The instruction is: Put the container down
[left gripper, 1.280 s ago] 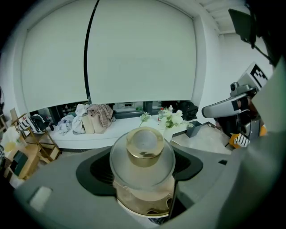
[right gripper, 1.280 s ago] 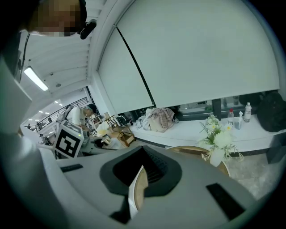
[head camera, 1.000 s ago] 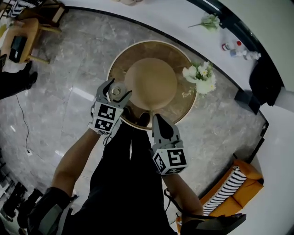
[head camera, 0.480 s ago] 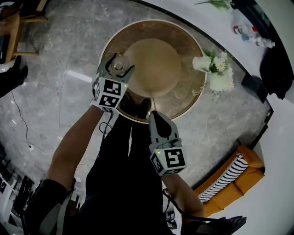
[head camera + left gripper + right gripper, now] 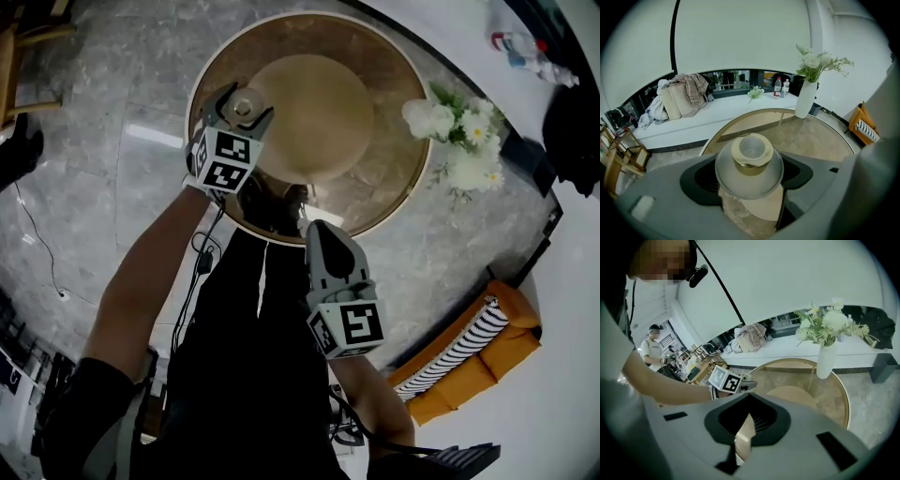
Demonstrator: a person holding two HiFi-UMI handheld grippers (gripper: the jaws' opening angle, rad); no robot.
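Your left gripper [image 5: 246,103] has its jaws spread wide and clamped on the small round frosted-glass container with a gold neck [image 5: 749,171], held over the left edge of the round brown glass table with a gold rim [image 5: 398,192]. Your right gripper [image 5: 316,234] (jaws drawn together, nothing between them) hangs at the table's near rim, well apart from the white vase of white flowers [image 5: 825,359].

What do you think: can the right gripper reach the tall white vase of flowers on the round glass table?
Probably yes. The right gripper is empty at the near edge of the round glass table, with only bare glass between it and the tall white vase.
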